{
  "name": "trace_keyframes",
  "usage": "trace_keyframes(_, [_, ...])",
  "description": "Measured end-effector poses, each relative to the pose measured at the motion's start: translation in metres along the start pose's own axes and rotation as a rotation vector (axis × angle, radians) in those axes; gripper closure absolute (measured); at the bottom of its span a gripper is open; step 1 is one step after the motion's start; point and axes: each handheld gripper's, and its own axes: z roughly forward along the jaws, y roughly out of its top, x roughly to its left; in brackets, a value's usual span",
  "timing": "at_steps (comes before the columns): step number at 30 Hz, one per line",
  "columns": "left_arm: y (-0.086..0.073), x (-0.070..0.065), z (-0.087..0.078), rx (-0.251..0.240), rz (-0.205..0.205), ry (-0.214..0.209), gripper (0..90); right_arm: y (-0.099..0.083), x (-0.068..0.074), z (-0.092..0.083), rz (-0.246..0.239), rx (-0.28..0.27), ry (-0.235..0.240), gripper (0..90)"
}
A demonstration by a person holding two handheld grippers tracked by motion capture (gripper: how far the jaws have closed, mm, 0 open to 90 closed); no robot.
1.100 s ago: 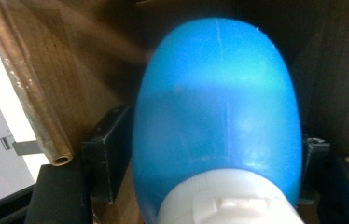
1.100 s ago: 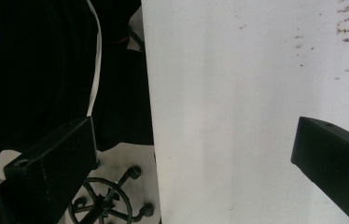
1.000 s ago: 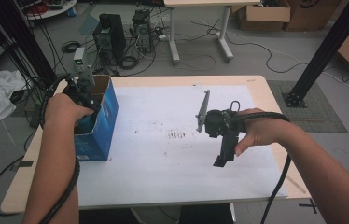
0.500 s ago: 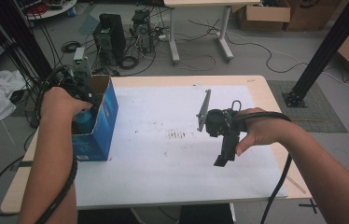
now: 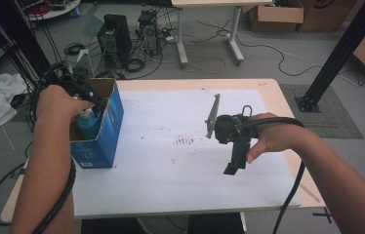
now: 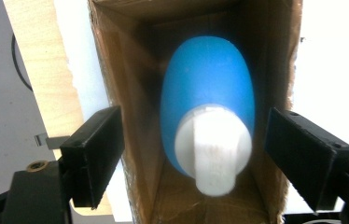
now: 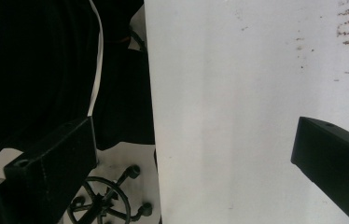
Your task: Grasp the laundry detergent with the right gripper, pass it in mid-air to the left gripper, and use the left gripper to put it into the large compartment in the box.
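Blue bottle [image 6: 207, 107] with a white cap [image 6: 212, 149] stands inside the blue cardboard box [image 5: 103, 141]. The box sits at the left edge of the table [image 5: 278, 102], on the white sheet [image 5: 180, 165] that covers most of the tabletop.

In the high view the left gripper [image 5: 80, 95] is held just above the open top of the box. The bottle [image 5: 89, 124] peeks out below it. In the left gripper view its two black jaws stand on each side of the bottle's cap, with clear gaps between the pads and the bottle. The jaws have just been opening, and they are let go now. Nothing is pinched. The bottle stands by itself in the box.

The right gripper [image 5: 230, 168] is held over the middle right of the white sheet, well apart from the box. It points down and toward the person. In the right gripper view its jaws are spread wide with nothing between them, and the white sheet lies under them.

A few small dark smudges [image 5: 185, 141] mark the sheet near the middle. A thin grey bar [image 5: 212, 114] shows just behind the right hand; it may be part of that gripper, but that is hard to tell.
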Motion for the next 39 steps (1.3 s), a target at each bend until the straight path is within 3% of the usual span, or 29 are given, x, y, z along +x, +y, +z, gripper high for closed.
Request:
trace_keyframes(15, [-0.004,-0.015,-0.018,-0.016,0.092,0.037,9.1,0.0,0.003,0.0,0.0,0.011,-0.001,0.0])
trace_keyframes(35, [-0.008,-0.044,-0.042,-0.042,0.222,0.019,2.8,0.001,0.006,0.0,0.004,0.021,-0.002,0.0])
trace_keyframes(39, [-0.009,-0.052,-0.047,-0.04,0.274,0.007,0.3,0.0,0.005,-0.001,0.008,0.019,0.001,0.0])
